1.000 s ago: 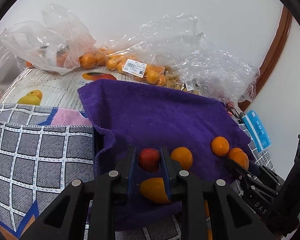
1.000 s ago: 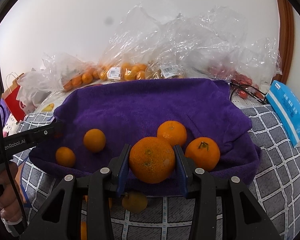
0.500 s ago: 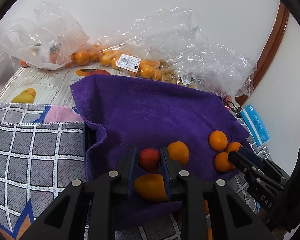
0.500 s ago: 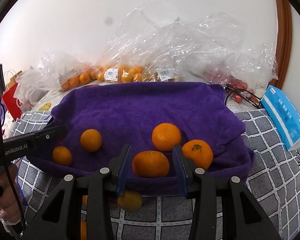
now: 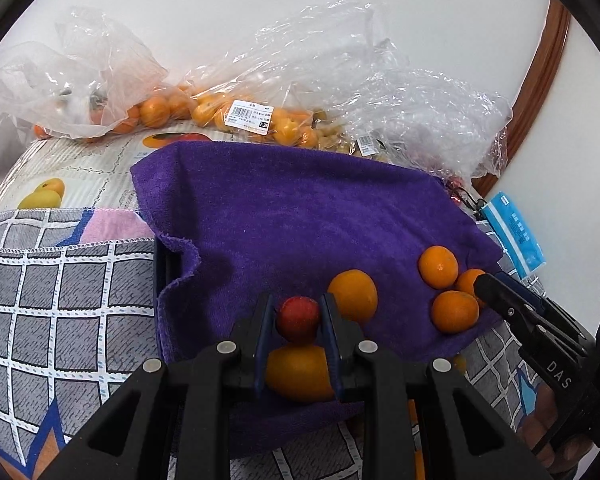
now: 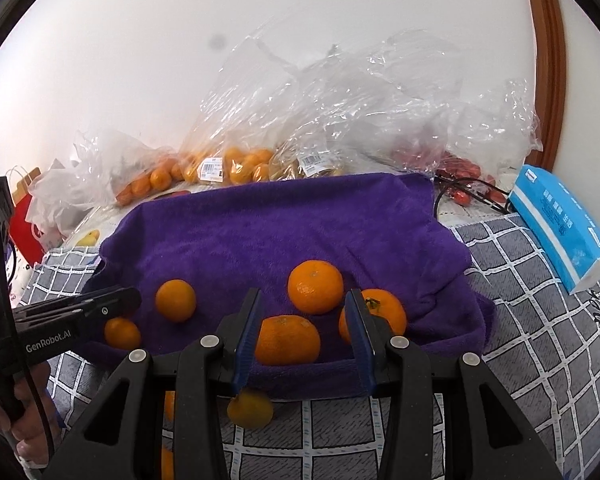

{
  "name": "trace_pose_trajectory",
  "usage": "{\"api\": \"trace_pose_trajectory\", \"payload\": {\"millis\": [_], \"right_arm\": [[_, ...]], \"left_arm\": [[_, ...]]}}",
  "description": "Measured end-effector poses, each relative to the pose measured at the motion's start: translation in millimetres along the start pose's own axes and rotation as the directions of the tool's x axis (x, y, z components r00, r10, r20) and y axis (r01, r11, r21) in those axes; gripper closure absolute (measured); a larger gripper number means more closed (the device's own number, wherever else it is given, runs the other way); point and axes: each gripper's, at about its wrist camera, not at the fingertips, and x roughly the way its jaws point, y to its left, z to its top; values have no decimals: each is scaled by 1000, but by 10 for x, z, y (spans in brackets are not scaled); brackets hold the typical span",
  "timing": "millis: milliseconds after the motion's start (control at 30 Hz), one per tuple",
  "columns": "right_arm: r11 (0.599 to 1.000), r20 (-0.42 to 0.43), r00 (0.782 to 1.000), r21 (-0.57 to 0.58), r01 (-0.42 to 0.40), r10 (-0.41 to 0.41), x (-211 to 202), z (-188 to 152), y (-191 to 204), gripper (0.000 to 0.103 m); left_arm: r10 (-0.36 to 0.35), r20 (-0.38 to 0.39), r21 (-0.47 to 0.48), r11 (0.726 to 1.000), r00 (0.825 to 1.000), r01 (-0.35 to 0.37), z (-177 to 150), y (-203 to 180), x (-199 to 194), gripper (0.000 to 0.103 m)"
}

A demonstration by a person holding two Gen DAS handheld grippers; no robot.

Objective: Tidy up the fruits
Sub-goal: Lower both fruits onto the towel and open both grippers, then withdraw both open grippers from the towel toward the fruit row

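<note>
Fingers [image 5: 265, 322] of the left gripper [image 5: 298, 322] clamp a small red round fruit [image 5: 298, 319], hidden from the right view; the right gripper [image 6: 304, 334] fingers [image 6: 249, 330] stand apart over a round orange mandarin [image 6: 287, 340]. Readable: "GenRobot.AI", "DAS".

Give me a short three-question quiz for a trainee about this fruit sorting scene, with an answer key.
1. True or false: the left gripper is shut on a small red fruit.
2. Multiple choice: the orange between the fingers of the right gripper is A) squeezed tight, B) resting free on the purple towel, C) lifted in the air.
3. Fill in: in the right wrist view, the box at the far right, beside the towel, is coloured ____.

Key: 1 true; 2 B; 3 blue.
</note>
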Motion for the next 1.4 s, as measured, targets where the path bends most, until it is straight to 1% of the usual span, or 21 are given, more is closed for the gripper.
{"api": "trace_pose_trajectory", "payload": {"millis": [133, 167, 233, 367, 400, 533, 633, 700, 767, 800, 867, 900, 933, 1000, 1067, 1100, 1200, 1233, 1300, 1400], "right_arm": [[1000, -1, 1000, 8, -4, 4, 2, 4, -6, 60], [1000, -2, 1000, 10, -6, 6, 2, 6, -7, 59], [1000, -4, 1000, 13, -10, 10, 4, 8, -6, 57], [1000, -5, 1000, 24, 1, -1, 1, 14, -12, 55], [1000, -8, 1000, 29, -3, 3, 3, 16, -15, 54], [999, -19, 1000, 38, -16, 16, 4, 22, -17, 52], [999, -5, 1000, 32, -11, 11, -28, 29, -2, 50], [1000, 7, 1000, 25, -11, 11, -58, 37, 15, 47], [1000, 18, 1000, 13, -6, 6, -91, 50, 45, 46], [1000, 23, 1000, 6, 2, -2, -117, 60, 69, 46], [1000, 30, 999, -10, 11, -10, -188, 75, 112, 46], [1000, 37, 999, -21, 11, -10, -239, 82, 132, 46], [999, 53, 999, -36, 13, -11, -326, 86, 156, 46], [999, 85, 996, -42, 24, -20, -458, 78, 172, 41], [999, 121, 993, -41, 24, -19, -607, 51, 187, 40], [999, 125, 992, -44, 18, -12, -656, 46, 195, 40], [998, 119, 993, -59, 2, 5, -787, 3, 229, 39], [998, 113, 994, -63, 4, 3, -819, -15, 241, 39], [996, 98, 994, -72, 50, -42, -870, -50, 264, 38], [994, 82, 995, -82, 69, -62, -918, -125, 261, 38]], "left_arm": [[-9, 6, -4, 1000, 1000, 9, 5, 9, -20, 80], [-9, 7, -4, 1000, 1000, 9, 6, 10, -25, 79], [-13, 11, -5, 1000, 1000, 13, 8, 14, -39, 74], [-18, 31, -3, 1000, 999, 18, 11, 11, -86, 72], [-18, 36, -3, 1000, 999, 18, 13, 9, -97, 69], [-20, 66, -5, 1000, 998, 20, 25, -8, -167, 58], [-15, 92, 5, 1000, 996, 15, 35, -36, -238, 57], [-4, 107, 12, 1000, 994, 3, 49, -49, -274, 57], [15, 134, 21, 1000, 991, -18, 63, -74, -328, 57], [27, 145, 19, 999, 989, -30, 68, -83, -363, 57], [30, 172, 4, 1000, 985, -31, 80, -91, -464, 57], [45, 175, -5, 999, 984, -44, 93, -97, -503, 57], [65, 172, -12, 998, 983, -64, 104, -106, -547, 57], [92, 168, -21, 996, 981, -90, 106, -113, -614, 57], [114, 166, -44, 993, 980, -108, 66, -81, -677, 57], [121, 156, -55, 992, 980, -113, 41, -68, -703, 57], [130, 131, -61, 991, 983, -123, -60, -50, -791, 57], [144, 126, -50, 989, 981, -139, -98, -57, -819, 57], [159, 114, -18, 987, 981, -158, -177, -83, -857, 57], [153, 97, -15, 988, 983, -153, -316, -83, -932, 57]]}}
